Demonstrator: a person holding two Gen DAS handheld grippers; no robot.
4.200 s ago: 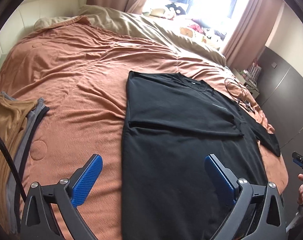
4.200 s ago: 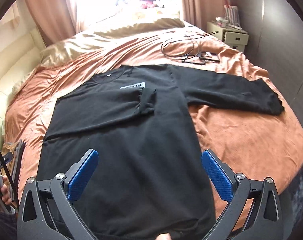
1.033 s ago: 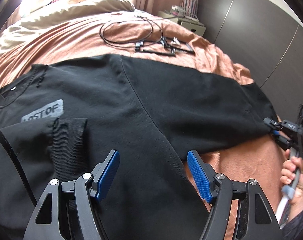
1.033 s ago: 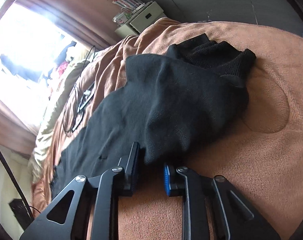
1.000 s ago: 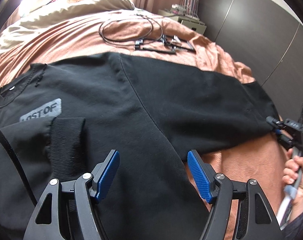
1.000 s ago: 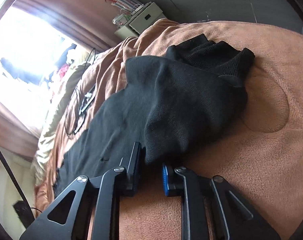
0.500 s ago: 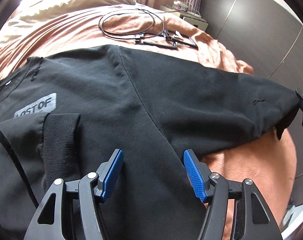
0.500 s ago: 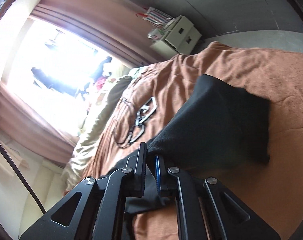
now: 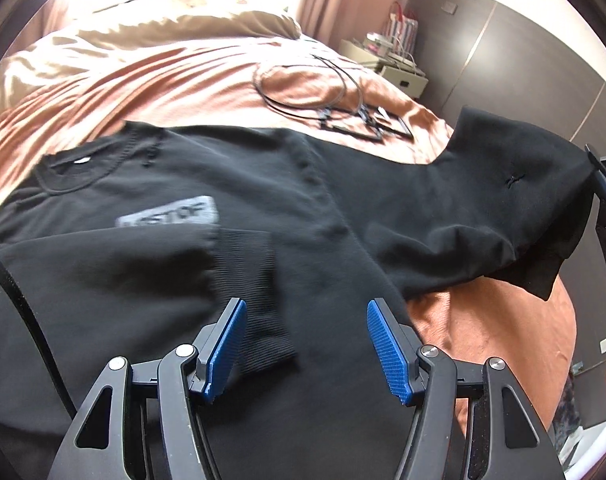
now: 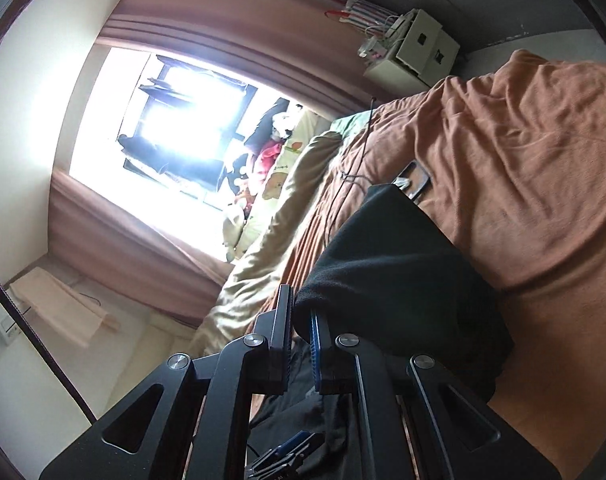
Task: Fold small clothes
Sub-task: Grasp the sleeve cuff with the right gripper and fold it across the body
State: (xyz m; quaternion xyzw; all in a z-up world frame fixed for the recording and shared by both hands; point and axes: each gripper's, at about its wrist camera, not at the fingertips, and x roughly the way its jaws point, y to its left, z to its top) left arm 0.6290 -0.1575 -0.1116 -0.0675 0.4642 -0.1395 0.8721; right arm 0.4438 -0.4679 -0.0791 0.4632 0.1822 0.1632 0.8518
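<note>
Below the left gripper (image 9: 305, 344), whose jaws have just narrowed yet hold nothing, the black sweatshirt (image 9: 231, 184) lies on the orange bedspread (image 9: 151, 80). Seen from the right wrist, the right gripper (image 10: 301, 344) pinches its sleeve (image 10: 399, 264), lifted off the bed.

The sweatshirt (image 9: 231, 184) across the middle of the left wrist view is plain black, with a grey patch (image 9: 168, 215) bearing dark, blurred letters on the chest at centre left. Under it the bedspread (image 9: 183, 80) is rust orange, and a beige quilt (image 9: 175, 28) lies along the top. Black cables (image 9: 303, 92) loop at upper centre. At the bottom, the left gripper (image 9: 307, 344) has blue pads (image 9: 387, 354) on black arms. Pink-brown curtains (image 10: 207, 36) frame the window in the right wrist view's upper left.
</note>
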